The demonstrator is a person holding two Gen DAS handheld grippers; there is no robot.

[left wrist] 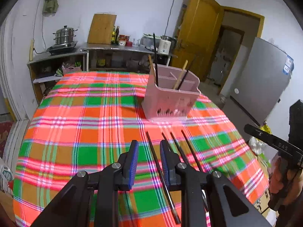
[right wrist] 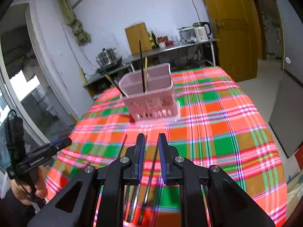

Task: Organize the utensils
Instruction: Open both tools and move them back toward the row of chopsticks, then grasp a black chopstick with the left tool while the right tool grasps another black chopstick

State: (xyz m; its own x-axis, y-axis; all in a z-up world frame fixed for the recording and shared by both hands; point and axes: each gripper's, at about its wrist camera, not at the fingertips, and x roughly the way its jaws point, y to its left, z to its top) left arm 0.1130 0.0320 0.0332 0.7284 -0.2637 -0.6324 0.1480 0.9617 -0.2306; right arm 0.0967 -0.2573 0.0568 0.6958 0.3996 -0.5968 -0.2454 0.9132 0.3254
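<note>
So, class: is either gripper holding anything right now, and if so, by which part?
Nothing is held. The left gripper and right gripper both stand open over black chopsticks lying loose on the checked cloth.

Left gripper [left wrist: 148, 152] and right gripper [right wrist: 151, 143]: jaws slightly apart.

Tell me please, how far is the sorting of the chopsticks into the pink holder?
Partly done. A few chopsticks, black and wooden, already stand in the pink holder. Nothing is in hand: the left tool and the right tool are both open and empty, above the plaid cloth. Left to do: at least four loose black chopsticks lie on the cloth in front of the holder.
</note>
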